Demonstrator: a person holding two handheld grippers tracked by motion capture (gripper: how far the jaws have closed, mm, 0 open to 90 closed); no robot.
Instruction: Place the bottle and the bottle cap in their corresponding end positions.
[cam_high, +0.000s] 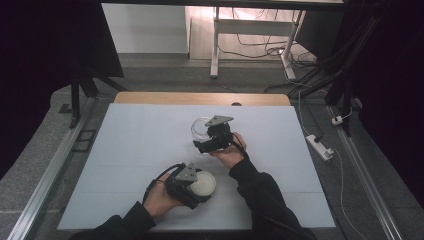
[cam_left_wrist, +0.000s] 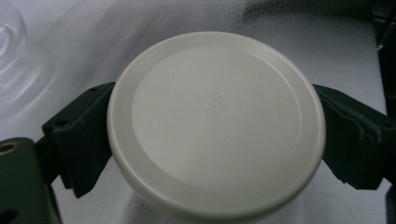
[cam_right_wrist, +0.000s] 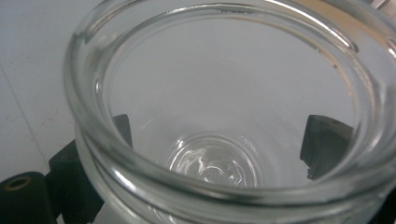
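left gripper (cam_high: 196, 189) near the front edge of the table, held in the person's left hand (cam_high: 161, 197). jaws pressed on both sides of a round, flat, cream-white plastic lid (cam_left_wrist: 215, 122), so gripping it tight. lid level, top face up, with a tiny square mark in the middle. lid just above or on the pale grey table top (cam_high: 135, 150); hard to tell which. same lid seen from above as a pale disc (cam_high: 202, 183) at the gripper's right end.

right gripper (cam_high: 205, 141) further back, near the middle of the table, held in the person's right hand (cam_high: 229, 150). jaws set on either side of a clear, round glass jar (cam_right_wrist: 219, 121), seen through the glass, hugging its wall. jar upright, open mouth up, thick rim, nothing inside. jar standing on the table, past the gripper (cam_high: 201, 128).

lid and jar well apart, lid nearer the person, jar further away. dark sleeves coming in from the bottom. wooden table edge (cam_high: 200, 98) behind the grey top.
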